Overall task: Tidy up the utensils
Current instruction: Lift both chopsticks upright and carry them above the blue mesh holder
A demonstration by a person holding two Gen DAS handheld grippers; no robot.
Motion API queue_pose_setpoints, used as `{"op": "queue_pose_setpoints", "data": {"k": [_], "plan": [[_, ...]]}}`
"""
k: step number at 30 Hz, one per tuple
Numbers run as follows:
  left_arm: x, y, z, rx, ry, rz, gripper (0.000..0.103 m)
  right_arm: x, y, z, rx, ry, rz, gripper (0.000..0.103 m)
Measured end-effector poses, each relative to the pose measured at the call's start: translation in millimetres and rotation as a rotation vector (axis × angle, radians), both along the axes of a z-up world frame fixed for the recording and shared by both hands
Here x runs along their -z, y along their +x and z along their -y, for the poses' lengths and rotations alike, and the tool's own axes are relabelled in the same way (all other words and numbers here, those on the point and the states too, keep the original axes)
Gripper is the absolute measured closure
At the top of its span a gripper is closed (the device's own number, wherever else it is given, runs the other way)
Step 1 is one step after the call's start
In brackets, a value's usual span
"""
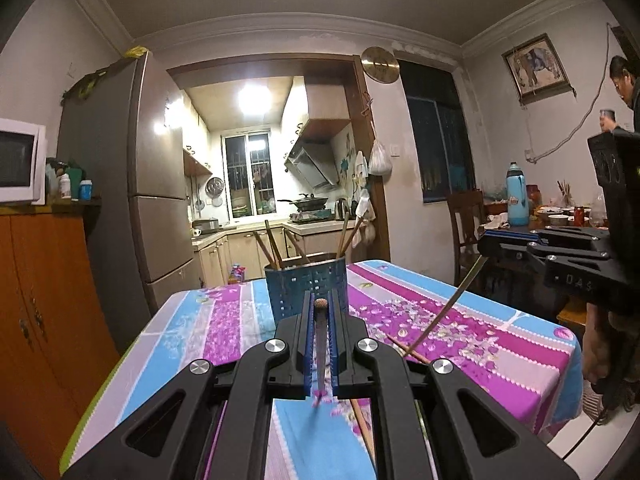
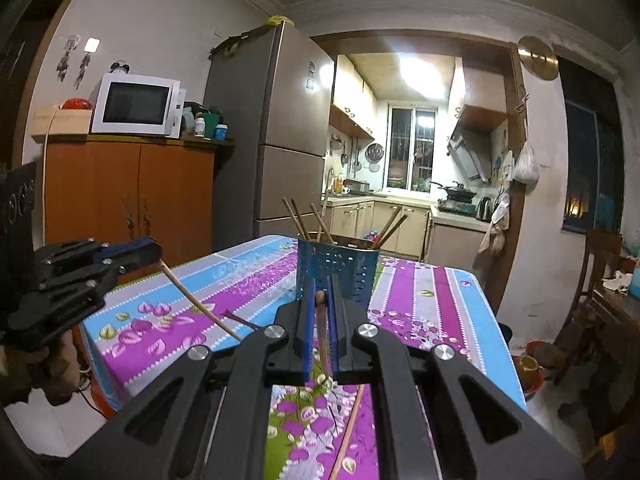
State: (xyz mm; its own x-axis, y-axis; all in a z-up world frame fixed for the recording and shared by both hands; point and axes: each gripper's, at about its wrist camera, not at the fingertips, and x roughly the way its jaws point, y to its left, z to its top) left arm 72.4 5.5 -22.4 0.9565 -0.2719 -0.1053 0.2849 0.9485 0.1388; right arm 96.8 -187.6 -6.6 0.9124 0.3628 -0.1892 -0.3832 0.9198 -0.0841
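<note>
Floral cloth in pink, purple and blue covers the desk, with a kitchen doorway, a fridge and a microwave behind it. From the left wrist view, the left tongs are closed tight on a chopstick that runs back between the blue pads, its round end poking out at the tips. Just beyond stands a blue perforated holder with several chopsticks leaning inside. At the right edge the right tongs pinch another chopstick whose free end slopes down toward the cloth. One more stick lies flat on the cloth near that end.

From the right wrist view, the right tongs are likewise shut on their chopstick, with the holder right ahead. At the left, the left tongs grip a chopstick slanting down over the desk. A loose chopstick lies on the cloth below.
</note>
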Motion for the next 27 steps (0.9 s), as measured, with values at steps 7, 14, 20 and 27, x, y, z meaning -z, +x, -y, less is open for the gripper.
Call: {"op": "queue_pose_setpoints", "data": {"k": [7, 14, 20, 27], "plan": [[-18, 28, 7, 0.021, -0.007, -0.037, 0.095, -23, 24, 1, -0.008, 0.015, -0.037, 0.098], [-34, 45, 15, 0.018, 0.010, -0.055, 0.095, -32, 46, 5, -0.016, 0.043, -0.073, 0.098], [-46, 58, 18, 0.013, 0.007, -0.079, 0.095, -38, 60, 5, -0.022, 0.056, -0.088, 0.098], [-61, 71, 18, 0.004, 0.003, -0.101, 0.095, -55, 77, 8, -0.025, 0.083, -0.082, 0.098]]}}
